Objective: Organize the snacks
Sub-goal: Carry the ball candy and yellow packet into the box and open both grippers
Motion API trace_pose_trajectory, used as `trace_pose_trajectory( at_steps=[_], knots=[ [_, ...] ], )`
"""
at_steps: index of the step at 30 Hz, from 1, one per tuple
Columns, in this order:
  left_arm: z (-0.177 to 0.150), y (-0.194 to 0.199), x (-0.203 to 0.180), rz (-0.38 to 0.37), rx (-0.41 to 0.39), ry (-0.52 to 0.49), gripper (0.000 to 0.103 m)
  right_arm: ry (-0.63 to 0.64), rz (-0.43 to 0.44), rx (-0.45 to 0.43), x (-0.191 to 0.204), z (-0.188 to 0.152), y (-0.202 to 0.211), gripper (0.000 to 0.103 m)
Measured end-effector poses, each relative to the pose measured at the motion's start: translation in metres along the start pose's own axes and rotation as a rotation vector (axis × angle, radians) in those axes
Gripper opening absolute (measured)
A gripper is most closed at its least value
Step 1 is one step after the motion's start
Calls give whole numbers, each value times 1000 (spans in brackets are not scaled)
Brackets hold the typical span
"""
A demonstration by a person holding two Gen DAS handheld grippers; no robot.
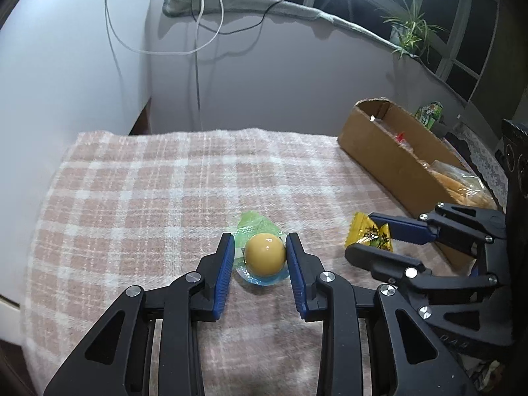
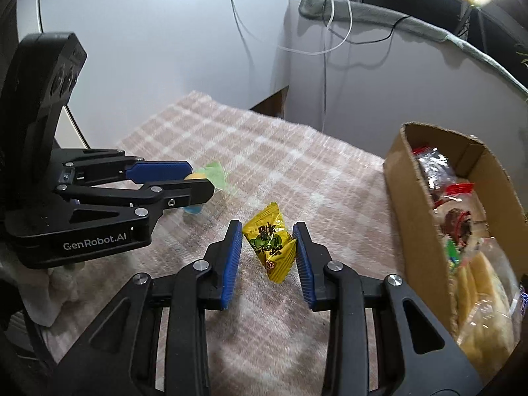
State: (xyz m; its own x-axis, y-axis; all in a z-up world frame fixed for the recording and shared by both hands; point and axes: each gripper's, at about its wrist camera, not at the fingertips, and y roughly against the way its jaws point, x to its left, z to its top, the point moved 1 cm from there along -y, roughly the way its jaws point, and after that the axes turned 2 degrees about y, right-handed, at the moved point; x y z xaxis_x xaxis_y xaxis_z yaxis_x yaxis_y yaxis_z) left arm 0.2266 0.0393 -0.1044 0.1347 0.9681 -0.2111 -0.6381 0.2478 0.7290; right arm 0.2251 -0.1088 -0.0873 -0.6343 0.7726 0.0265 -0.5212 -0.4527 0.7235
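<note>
Both grippers were engaged over the plaid-covered tabletop (image 1: 138,198). The left gripper (image 1: 258,257) had its jaws clamped on the jelly cup (image 1: 264,252), a yellow dome in a green-and-clear wrapper, pads pressing on either side; from the right wrist view the cup appeared lifted slightly off the cloth, though I could not be sure. The right gripper (image 2: 268,250) had its jaws closed on the yellow candy packet (image 2: 270,244), pads touching both edges, packet standing upright between them with its lower corner at or just above the cloth.

The cardboard box (image 2: 419,231) sat at 3 o'clock from the right gripper in its own view, and at about 2 o'clock from the left gripper. It already held several bagged snacks (image 2: 462,241), so part of the sorting looked finished.

Judgement: mid-to-late stage. No other loose snacks were visible on the cloth besides the two in grip. Remaining: carry both items over the box wall and release them inside. The right-hand packet had the shorter path; the jelly cup had to cross further.
</note>
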Motion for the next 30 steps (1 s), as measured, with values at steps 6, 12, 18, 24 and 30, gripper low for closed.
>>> trace_pose_trajectory(
  at_steps=[6, 12, 18, 24, 30],
  knots=[
    [7, 19, -15, -7, -41, -22, 30, -22, 0, -51, -7, 0, 32, 33],
    [14, 31, -35, -23, -73, -50, 30, -44, -19, -104, -22, 1, 64, 33],
    [20, 36, -56, -44, -90, -76, 30, -73, -54, -148, -46, -1, 94, 33],
    [28, 34, -81, -67, -97, -102, 30, -103, -88, -164, -76, -3, 113, 33],
    [36, 30, -103, -87, -96, -123, 30, -119, -132, -160, -107, -9, 125, 33]
  ],
)
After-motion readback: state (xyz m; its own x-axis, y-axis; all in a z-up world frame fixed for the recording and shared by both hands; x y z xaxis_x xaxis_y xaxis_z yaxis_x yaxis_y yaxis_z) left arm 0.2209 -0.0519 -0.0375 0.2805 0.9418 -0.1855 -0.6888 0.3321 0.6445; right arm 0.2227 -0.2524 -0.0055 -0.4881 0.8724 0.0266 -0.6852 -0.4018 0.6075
